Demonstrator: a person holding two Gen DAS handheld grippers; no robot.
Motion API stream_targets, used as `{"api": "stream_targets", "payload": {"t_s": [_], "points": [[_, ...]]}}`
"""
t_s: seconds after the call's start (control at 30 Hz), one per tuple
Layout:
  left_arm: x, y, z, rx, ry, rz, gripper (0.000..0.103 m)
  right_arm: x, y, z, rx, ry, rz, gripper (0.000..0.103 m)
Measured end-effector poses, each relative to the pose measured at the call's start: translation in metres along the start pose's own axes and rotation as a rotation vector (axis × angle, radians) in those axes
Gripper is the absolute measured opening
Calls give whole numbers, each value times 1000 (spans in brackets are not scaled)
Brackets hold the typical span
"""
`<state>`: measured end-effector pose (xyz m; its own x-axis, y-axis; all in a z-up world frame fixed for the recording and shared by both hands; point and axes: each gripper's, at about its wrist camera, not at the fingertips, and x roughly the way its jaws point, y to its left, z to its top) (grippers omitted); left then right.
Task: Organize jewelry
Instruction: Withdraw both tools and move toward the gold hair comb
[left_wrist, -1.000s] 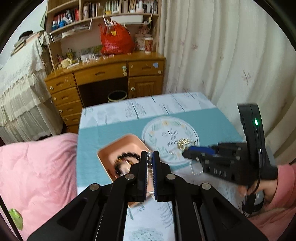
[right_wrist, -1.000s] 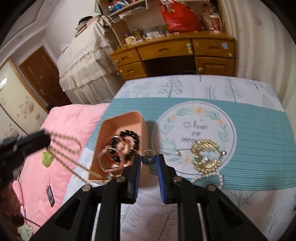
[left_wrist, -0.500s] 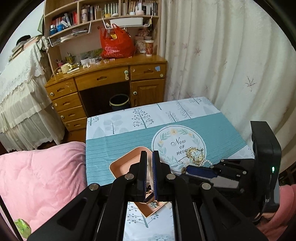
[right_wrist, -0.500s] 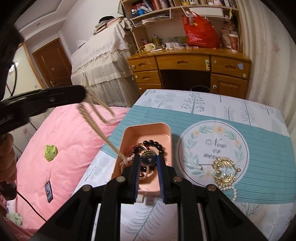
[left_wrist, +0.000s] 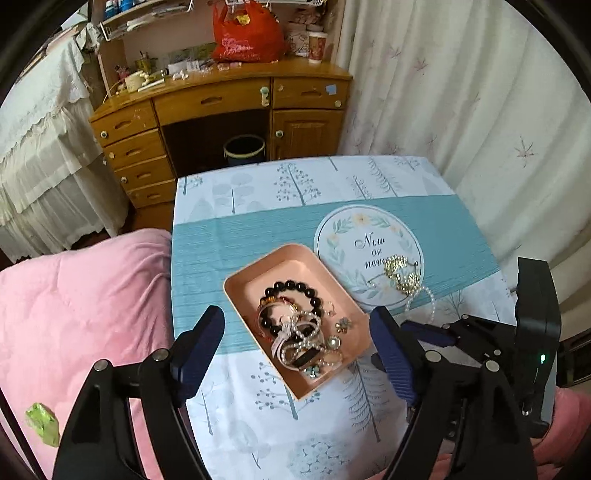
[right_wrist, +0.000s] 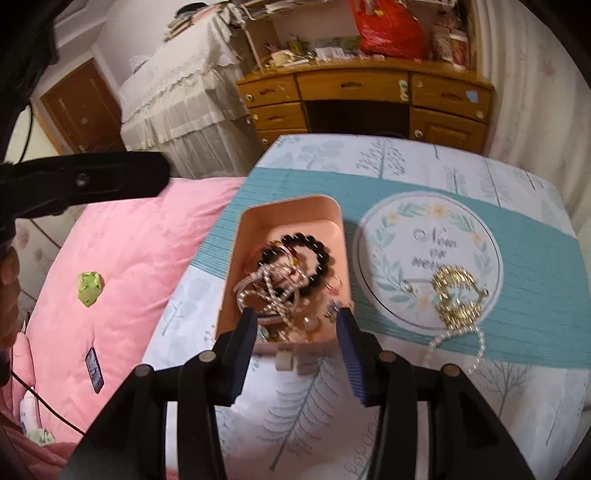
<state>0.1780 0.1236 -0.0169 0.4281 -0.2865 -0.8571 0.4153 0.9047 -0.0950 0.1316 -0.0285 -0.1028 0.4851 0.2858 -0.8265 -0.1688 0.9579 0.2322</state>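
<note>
A pink tray lies on the table and holds a black bead bracelet, a pale chain and small charms. A gold piece and a pearl strand lie on the round printed motif to the tray's right. My left gripper is open and empty above the tray's near end. My right gripper is open and empty at the tray's near edge; it also shows in the left wrist view.
The table has a teal and white cloth. A pink quilted bed adjoins its left side, with a green scrap and a phone on it. A wooden desk and curtain stand behind.
Both grippers have opened. The pale chain that hung from the left gripper and the small round piece held in the right gripper now lie in the pink tray.
</note>
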Motion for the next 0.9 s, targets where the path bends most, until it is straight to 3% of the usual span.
{"api": "stream_targets", "payload": {"t_s": [0.27,0.47,0.73,0.9], "points": [[19,-14,0,-9,125,-30,85,6,-25,-25,46,106,-89,60],[39,-36,6,-16,245,-81,85,8,-51,-52,79,189,-170,78],[70,-66,32,-107,392,-134,85,-1,-83,-76,99,210,-264,90],[86,-93,52,-36,426,-82,87,-9,-94,-84,43,195,-297,95]]}}
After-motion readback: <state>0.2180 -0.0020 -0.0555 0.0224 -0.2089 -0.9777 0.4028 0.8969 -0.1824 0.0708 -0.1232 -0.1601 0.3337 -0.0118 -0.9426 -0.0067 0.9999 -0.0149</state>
